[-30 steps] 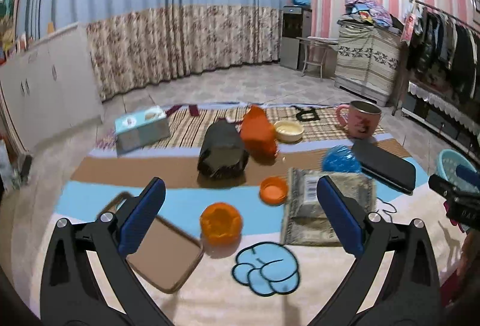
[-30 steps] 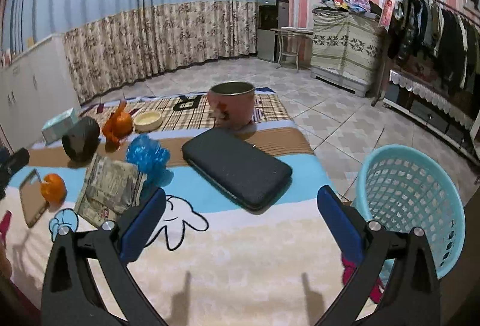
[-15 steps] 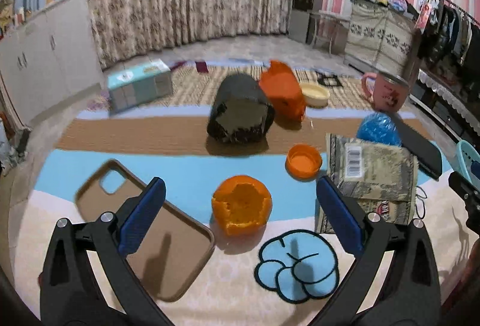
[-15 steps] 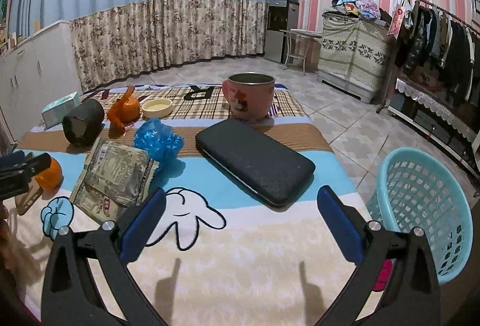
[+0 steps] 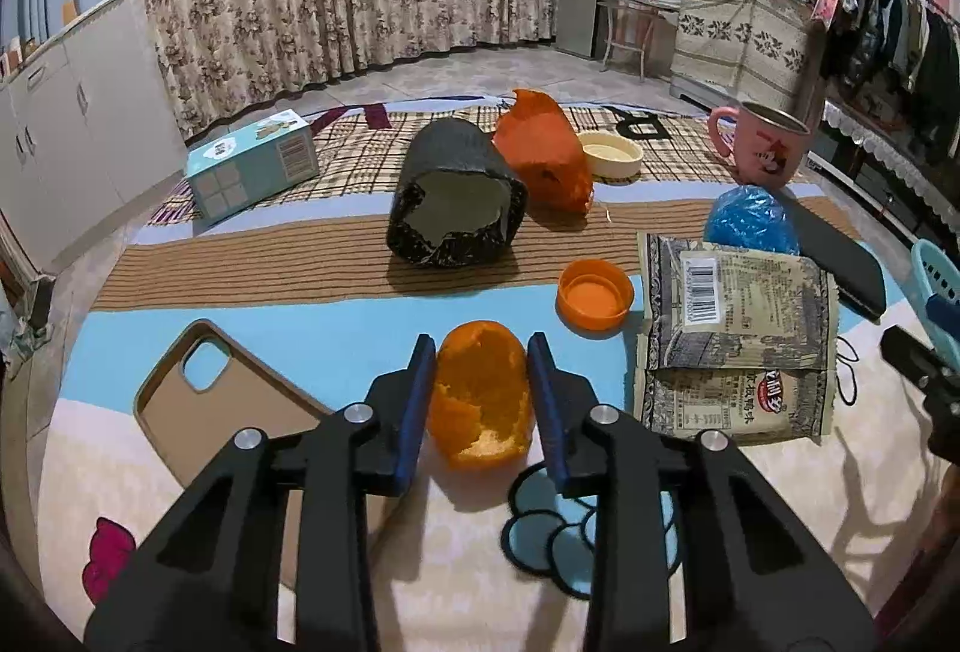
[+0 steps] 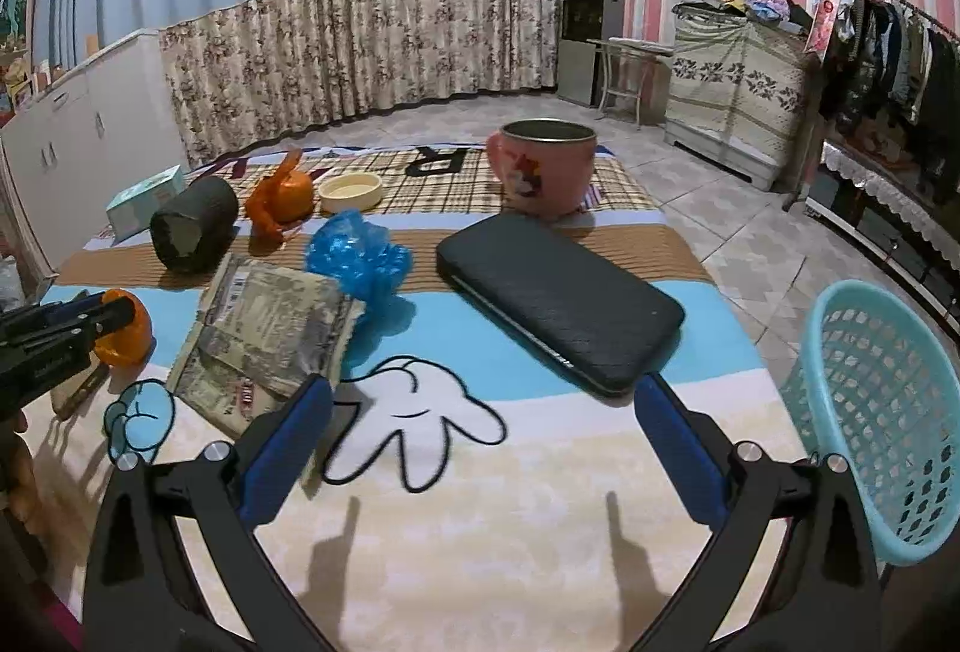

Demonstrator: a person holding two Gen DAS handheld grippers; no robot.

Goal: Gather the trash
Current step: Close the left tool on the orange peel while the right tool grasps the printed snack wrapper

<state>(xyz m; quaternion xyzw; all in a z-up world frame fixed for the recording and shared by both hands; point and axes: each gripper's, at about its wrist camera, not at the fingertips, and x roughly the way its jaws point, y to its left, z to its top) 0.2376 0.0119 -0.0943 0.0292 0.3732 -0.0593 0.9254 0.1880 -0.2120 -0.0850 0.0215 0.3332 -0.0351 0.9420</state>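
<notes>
One orange peel (image 5: 482,400), two wrappers (image 5: 735,340)

Cartoon-print mat (image 6: 480,544) spread beneath both claws. Tan phone case (image 5: 228,406) flat, camera cutout up, just left of left claw (image 5: 480,340). Teal tissue box (image 5: 252,166) well ahead, to its left. Cream bowl (image 5: 612,157) well ahead, slightly right. Long black wallet (image 6: 558,292) lying slantwise just ahead of right claw (image 6: 483,382). Pink mug (image 6: 543,166) upright beyond wallet, touching or nearly so. Floral curtain (image 6: 360,46) far ahead. White cabinets (image 5: 78,112) far left. Water dispenser (image 6: 591,40), clothes rack (image 6: 900,52) far right.
</notes>
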